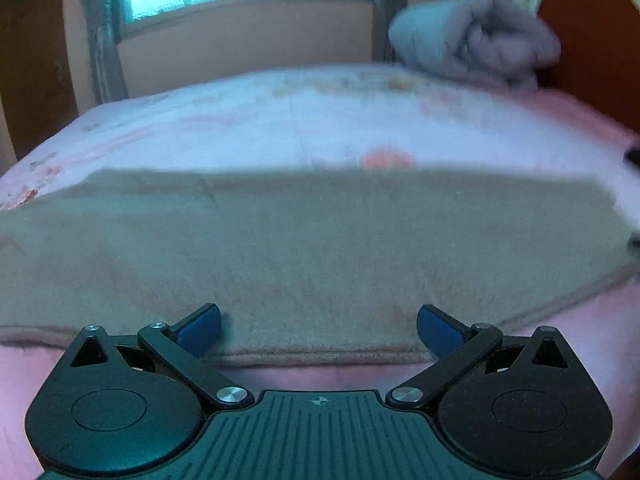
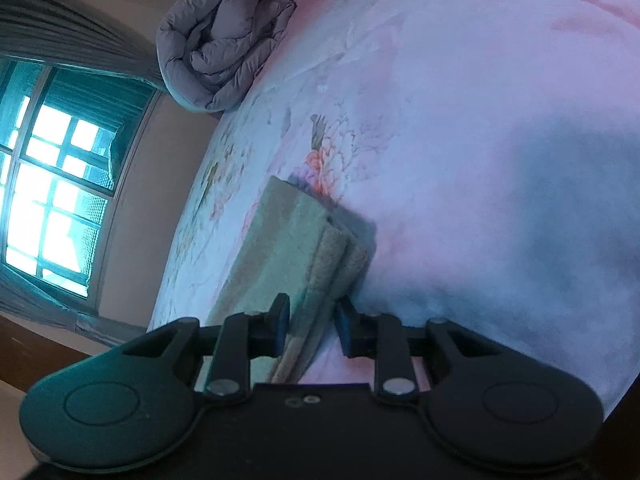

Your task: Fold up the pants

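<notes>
Pants (image 1: 280, 248): tan, part-folded strip lying across bed (image 1: 320, 120). Right tool (image 2: 310, 326) clenched on layered end; left tool (image 1: 319, 326) released, empty, at near edge. Step: mid-fold. Next, prob.: left needs grip on edge.

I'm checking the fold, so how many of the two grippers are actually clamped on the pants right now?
1. The right gripper pinches the stacked edge of the pants. The left gripper is open above the cloth near its front hem, holding nothing.
</notes>
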Demonstrator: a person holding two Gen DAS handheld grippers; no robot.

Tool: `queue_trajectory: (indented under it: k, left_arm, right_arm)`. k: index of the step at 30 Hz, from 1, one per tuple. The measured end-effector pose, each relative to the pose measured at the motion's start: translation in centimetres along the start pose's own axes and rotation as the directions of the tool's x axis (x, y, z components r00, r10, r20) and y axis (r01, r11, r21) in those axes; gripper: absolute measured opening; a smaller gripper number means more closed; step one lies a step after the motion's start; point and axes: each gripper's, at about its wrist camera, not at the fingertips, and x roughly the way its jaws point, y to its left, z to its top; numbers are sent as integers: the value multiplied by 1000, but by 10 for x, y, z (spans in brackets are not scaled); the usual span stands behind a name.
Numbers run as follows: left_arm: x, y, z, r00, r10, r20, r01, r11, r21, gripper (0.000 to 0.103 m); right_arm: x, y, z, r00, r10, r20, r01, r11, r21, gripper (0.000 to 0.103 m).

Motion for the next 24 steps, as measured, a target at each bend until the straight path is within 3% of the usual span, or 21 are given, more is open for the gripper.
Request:
queue_trajectory:
  k: [3,6,8,10,12,15,17,20,22,24]
  left_arm:
    - [8,-1,0,1000,-1,-1,1,1000,-2,103]
    - [13,-3,3,1000,4,-9,-4,1000,-3,103]
    - [9,6,8,999,-34,-14,34,999,-28,103]
    - [-8,34,14,998,-63,29,64,996,-69,103]
    - [-37,80,13,993,-23,116,36,992,-118,103]
    - [-70,169,8,981,80,175,-46,981,-189,103]
    - [-87,238,-1,970,174,169,-123,954,-275,103]
    - [-105,322,-23,954,268,130,-192,886,-422,103]
    - [-114,364,-42,952,284,110,-190,835,-516,103]
    - [-120,390,-59,951,297,80,-201,797,-570,103]
  right_arm:
    - [2,1,2,1000,-13,-2,13,1000,-5,8]
    - [3,16,3,998,-60,-7,59,994,-87,3]
    - [-3,35,2,998,-57,15,58,988,-140,3]
    - [-11,64,-1,999,-22,30,27,982,-189,2]
    - [-17,106,-11,999,17,42,-4,956,-295,2]
    - [-14,177,-45,997,73,30,-51,885,-462,3]
    - [-3,222,-83,995,100,2,-82,822,-564,3]
    - [20,276,-159,991,115,-66,-128,697,-706,3]
    - [40,299,-224,987,104,-126,-164,598,-784,4]
    - [65,306,-285,969,73,-236,-237,541,-807,10]
